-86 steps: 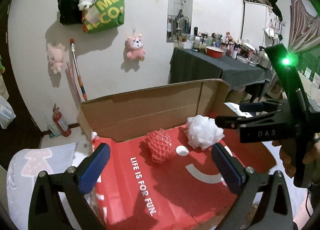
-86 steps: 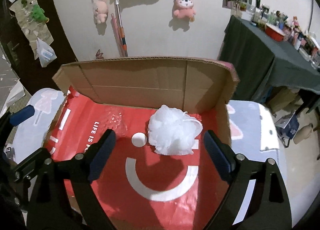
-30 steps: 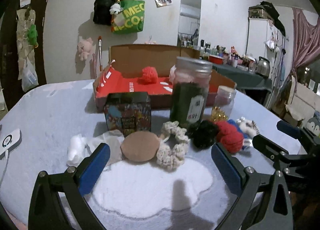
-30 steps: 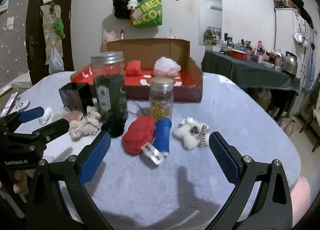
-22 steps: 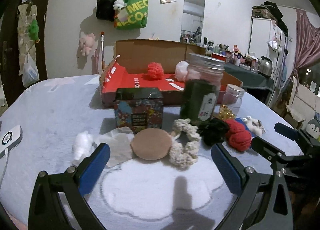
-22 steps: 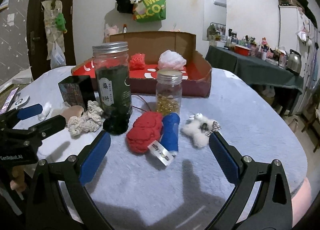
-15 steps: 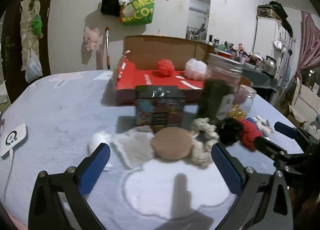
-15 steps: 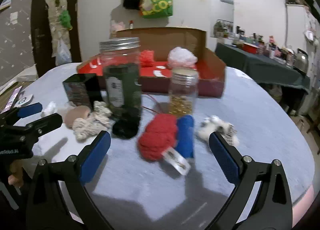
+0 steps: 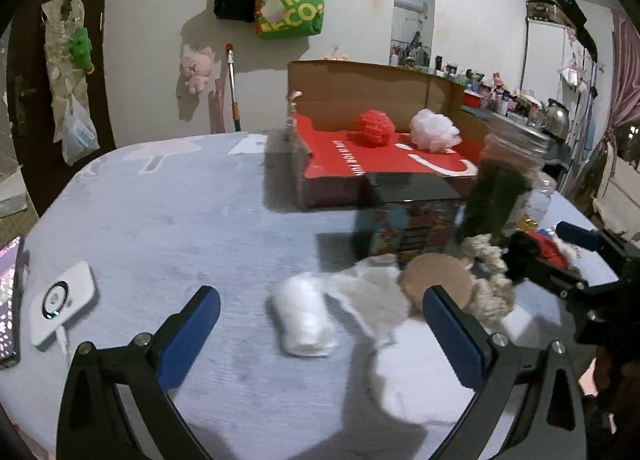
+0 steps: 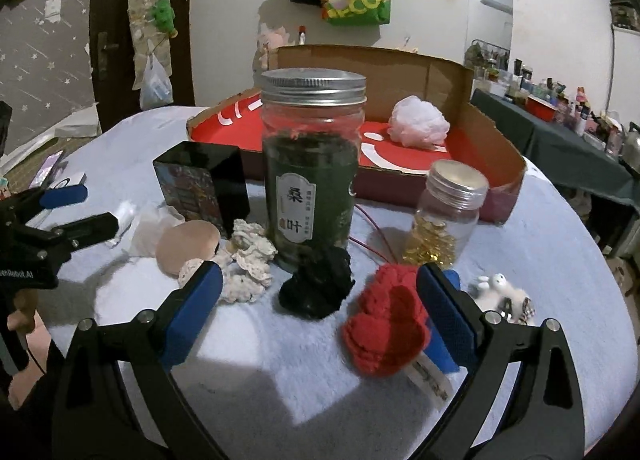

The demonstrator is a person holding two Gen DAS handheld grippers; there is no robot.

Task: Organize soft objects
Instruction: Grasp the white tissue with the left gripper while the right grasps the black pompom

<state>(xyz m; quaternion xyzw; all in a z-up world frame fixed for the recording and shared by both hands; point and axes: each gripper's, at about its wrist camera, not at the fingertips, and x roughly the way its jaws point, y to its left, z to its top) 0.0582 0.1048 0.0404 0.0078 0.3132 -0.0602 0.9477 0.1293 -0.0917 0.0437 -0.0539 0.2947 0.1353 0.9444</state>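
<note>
A selection step is shown: two soft items, a red mesh ball [image 9: 375,128] and a white mesh puff [image 9: 435,133], are already lodged in the red cardboard box [image 10: 496,164], while the rest are scattered on the table [image 9: 192,212] in front of it. The left gripper [image 9: 316,332] is held unclenched and empty above a white rolled cloth [image 9: 305,318], whose long axis is seen running roughly from the camera toward the box, tilted slightly leftward at its far end. The right gripper [image 10: 318,314] is being narrowed, with nothing yet pressed; a black scrunchie [image 10: 318,289] lies ahead between the jaws, and a red knitted piece [image 10: 386,326] is overlapped by the right finger [image 10: 442,312]. The next move is judged to call for lowering each tool over one item, the left jaws being set across the roll's short width, clear of the tea jar [image 10: 314,168] and small jar [image 10: 446,212].
</note>
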